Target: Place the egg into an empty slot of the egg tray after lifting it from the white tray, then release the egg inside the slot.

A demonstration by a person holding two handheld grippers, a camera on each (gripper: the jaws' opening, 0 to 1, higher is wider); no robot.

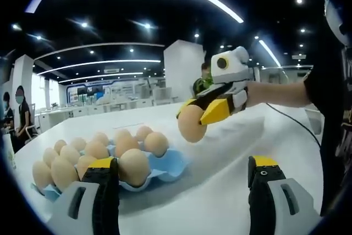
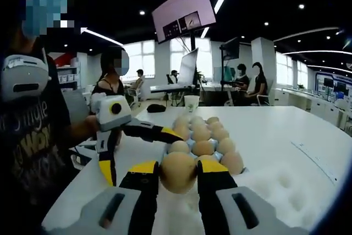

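Observation:
A brown egg (image 2: 177,175) hangs in the air with my right gripper (image 2: 177,164) shut on it, one jaw on each side. In the left gripper view the same egg (image 1: 191,124) and right gripper (image 1: 201,115) hover above and to the right of the blue egg tray (image 1: 175,166). That tray holds several brown eggs (image 1: 133,165), and bare blue slots show at its right end. Low in front of the tray, my left gripper (image 1: 182,164) is open and holds nothing. A white dimpled tray (image 2: 275,191) lies below and right of the held egg.
A long white table (image 2: 286,130) carries everything. The person holding the grippers stands at the left in a dark printed shirt (image 2: 27,136). A white cup (image 2: 191,103) and a dark object (image 2: 157,108) sit at the table's far end. Seated people and monitors are beyond.

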